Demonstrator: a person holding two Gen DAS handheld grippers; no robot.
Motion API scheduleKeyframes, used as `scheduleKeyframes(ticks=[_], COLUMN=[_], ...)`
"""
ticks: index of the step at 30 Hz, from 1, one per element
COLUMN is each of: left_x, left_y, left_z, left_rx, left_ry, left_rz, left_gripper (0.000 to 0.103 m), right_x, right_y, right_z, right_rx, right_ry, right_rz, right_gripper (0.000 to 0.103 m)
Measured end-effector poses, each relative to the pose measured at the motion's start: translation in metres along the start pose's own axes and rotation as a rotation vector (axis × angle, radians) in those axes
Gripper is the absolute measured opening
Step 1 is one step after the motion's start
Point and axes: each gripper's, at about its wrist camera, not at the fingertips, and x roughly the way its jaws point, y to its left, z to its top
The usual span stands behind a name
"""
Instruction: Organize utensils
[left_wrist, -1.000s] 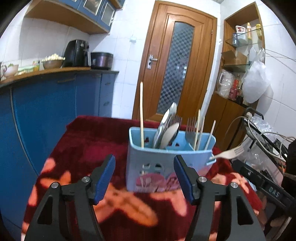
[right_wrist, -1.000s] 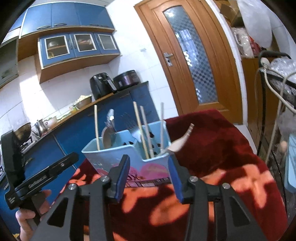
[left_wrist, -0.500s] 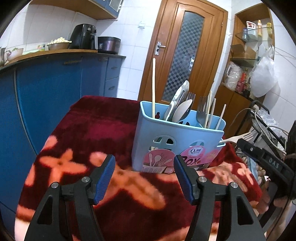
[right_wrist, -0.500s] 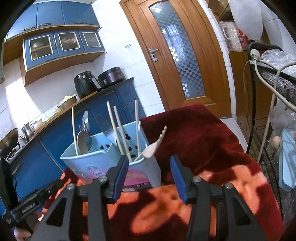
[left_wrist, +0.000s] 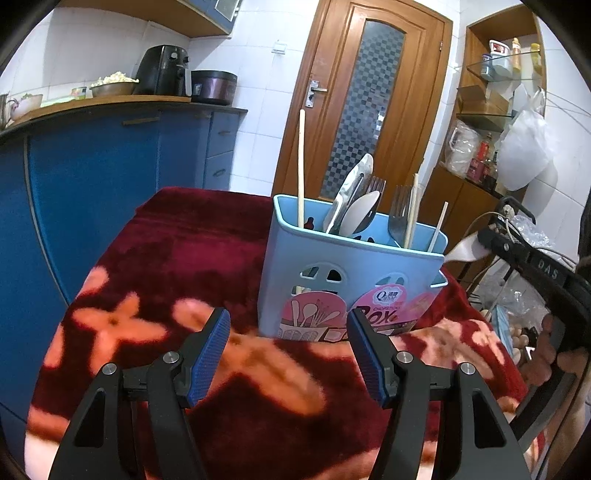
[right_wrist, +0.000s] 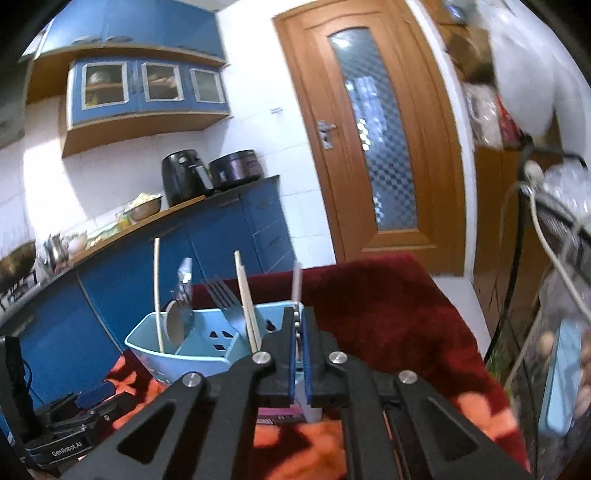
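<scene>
a light blue utensil holder (left_wrist: 351, 273) was stood upright on a dark red cloth with orange flower shapes (left_wrist: 177, 288), toward the far right part of the covered surface. in it were seen a tall pale chopstick (left_wrist: 301, 166) at the left end, a metal spoon (left_wrist: 360, 214) with other flat metal pieces in the middle, and a metal fork (left_wrist: 398, 210) beside two more pale sticks toward the right end. a white plastic fork (left_wrist: 466, 252) was seen projecting past the holder's right end, its tines out of sight behind the right gripper (right_wrist: 297, 334).

in the right wrist view the right gripper's blue pads were seen pressed together on that white fork at the holder's near corner, with its pale, blurred handle (right_wrist: 296, 280) rising above the jaws. the left gripper (left_wrist: 288, 352) was held just in front of the holder with its jaws spread wide and nothing between them, only the cloth showing in the gap.

behind the cloth, blue cabinets (left_wrist: 110, 173) under a wooden counter were seen on the left, with a black air fryer (left_wrist: 164, 70) and a dark cooker (left_wrist: 213, 86) on top. a brown door with a patterned glass panel (left_wrist: 369, 110) was seen behind the holder.
</scene>
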Motion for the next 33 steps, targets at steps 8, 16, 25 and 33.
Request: scheduleKeyframes(ticks=[8,16,25,33], left_x=[-0.001,-0.002,-0.002,-0.007], left_y=[0.000,0.002,0.003,0.001], left_z=[-0.001,-0.001,-0.002,-0.004], left_rx=[0.007,0.001,-0.002,0.008], left_ry=[-0.002,-0.005,-0.001,0.006], left_rz=[-0.004,-0.009,-0.010,-0.006], left_gripper=[0.067,0.067,0.067,0.067], right_x=[-0.003,-0.019,0.014,0.044], right_y=[0.020,0.032,0.036,0.030], right_z=[0.034,0.057,0.044,0.021], right_rx=[-0.104,-0.248,-0.321,-0.191], right_ry=[-0.042,-0.040,0.115,0.170], right_rz=[-0.032,-0.103,-0.081,0.041], right_gripper=[0.004,0.004,0.004,0.019])
